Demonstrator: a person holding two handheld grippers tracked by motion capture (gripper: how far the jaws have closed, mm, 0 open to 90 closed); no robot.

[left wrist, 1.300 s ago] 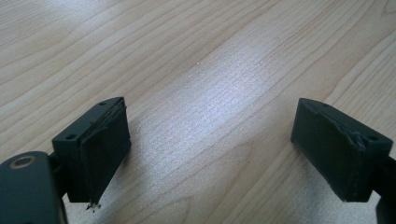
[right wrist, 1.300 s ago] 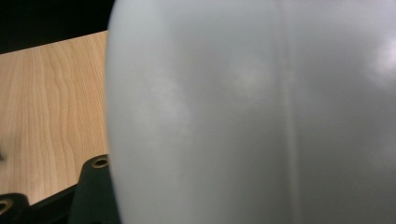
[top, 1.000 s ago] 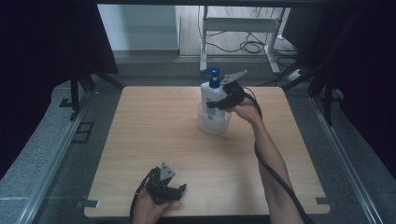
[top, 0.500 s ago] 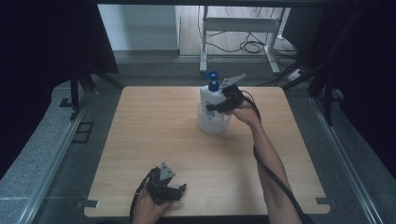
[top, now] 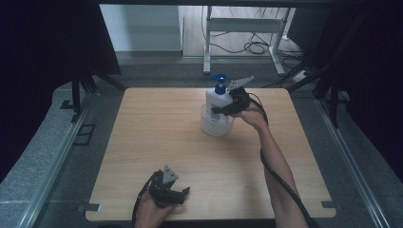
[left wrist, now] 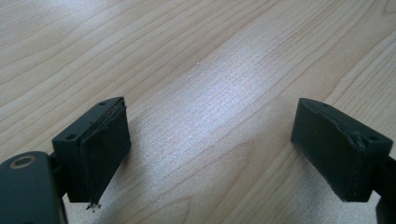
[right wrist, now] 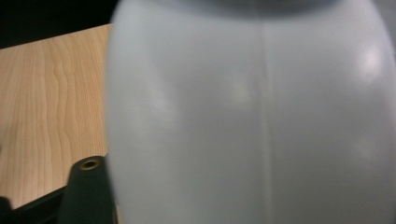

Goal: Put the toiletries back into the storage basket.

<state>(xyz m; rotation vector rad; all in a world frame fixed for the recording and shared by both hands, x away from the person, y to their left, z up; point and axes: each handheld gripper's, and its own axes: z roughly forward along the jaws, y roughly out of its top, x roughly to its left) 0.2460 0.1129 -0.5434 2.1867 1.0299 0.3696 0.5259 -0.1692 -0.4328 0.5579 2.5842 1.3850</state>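
White pump bottle (top: 216,102) clamped by R gripper (top: 223,108) in clear tub (top: 217,125), L gripper (left wrist: 210,154) jaws wide, empty

Pump bottle (top: 216,101) in tub (top: 216,126), table (top: 157,128) far right (left gripper (top: 177,194) near edge).

You are in a lab recording bay: a bare wooden worktop (top: 157,137) ringed by dark curtains (top: 52,38), metal frame rails (top: 52,166) and floor cables (top: 247,47).
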